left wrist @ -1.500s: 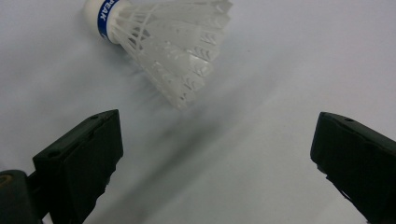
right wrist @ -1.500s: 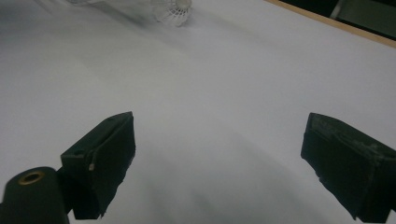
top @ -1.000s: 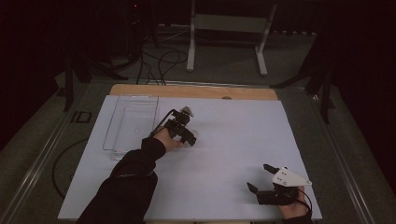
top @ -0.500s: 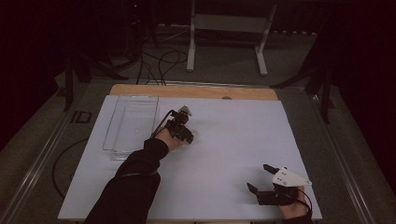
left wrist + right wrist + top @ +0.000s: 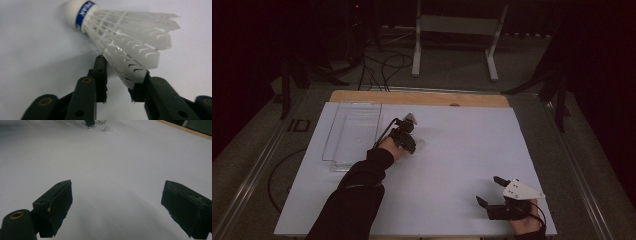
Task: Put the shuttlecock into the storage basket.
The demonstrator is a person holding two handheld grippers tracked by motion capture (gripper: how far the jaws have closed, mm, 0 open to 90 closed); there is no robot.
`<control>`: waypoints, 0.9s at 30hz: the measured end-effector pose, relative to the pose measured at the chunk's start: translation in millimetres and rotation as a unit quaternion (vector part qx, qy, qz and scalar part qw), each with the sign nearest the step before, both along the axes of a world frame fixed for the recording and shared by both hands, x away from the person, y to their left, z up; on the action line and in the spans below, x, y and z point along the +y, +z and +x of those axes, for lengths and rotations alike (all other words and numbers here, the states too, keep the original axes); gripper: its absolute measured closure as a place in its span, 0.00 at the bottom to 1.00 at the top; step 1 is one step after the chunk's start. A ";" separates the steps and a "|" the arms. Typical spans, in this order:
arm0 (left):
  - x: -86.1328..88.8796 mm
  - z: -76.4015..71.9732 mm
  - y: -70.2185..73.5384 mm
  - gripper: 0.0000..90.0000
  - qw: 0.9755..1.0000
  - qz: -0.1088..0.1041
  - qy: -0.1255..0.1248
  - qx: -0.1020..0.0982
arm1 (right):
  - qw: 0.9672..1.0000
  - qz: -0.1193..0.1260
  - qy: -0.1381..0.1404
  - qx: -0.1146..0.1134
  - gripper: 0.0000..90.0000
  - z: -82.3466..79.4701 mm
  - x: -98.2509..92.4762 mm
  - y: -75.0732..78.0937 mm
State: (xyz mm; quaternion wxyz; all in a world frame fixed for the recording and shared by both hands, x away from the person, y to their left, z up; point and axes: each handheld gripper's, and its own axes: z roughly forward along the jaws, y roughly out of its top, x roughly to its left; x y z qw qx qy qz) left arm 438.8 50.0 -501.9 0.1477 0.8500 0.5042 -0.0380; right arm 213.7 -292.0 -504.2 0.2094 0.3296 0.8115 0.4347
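Note:
A white shuttlecock (image 5: pixel 120 32) with a blue band round its cork lies on the white table sheet (image 5: pixel 452 165). My left gripper (image 5: pixel 120 72) has just been closing, with the lower edge of the feather skirt between its jaws and both pads against the feathers. From above, the left gripper (image 5: pixel 414 142) sits left of the table's middle, with the shuttlecock (image 5: pixel 420 143) a pale blur at its tip. My right gripper (image 5: pixel 490 191) rests near the front right corner, open with nothing between its fingers. From there the shuttlecock (image 5: pixel 98 126) lies far off across the sheet.
A clear plastic tray (image 5: pixel 332 145) lies on the left side of the sheet, just left of my left hand. A wooden strip (image 5: pixel 422 98) runs along the far edge. Cables and a stand's legs lie on the floor beyond.
My left hand has shifted slightly toward the far right, and the gripper's jaws have drawn in around the shuttlecock. The right gripper has stayed where it was.

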 end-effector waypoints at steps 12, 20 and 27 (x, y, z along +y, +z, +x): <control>6.9 1.7 12.4 1.00 0.999 0.001 0.009 -0.033 | 1.000 0.000 -0.001 0.000 0.11 -0.1 -0.2 0.3; 7.0 0.2 22.6 1.00 0.999 0.002 0.000 -0.036 | 1.000 -0.001 0.000 -0.001 0.11 0.0 0.1 0.1; 6.6 -2.1 32.2 1.00 0.999 -0.003 -0.010 -0.039 | 1.000 0.001 -0.002 -0.001 0.11 -0.4 0.3 0.6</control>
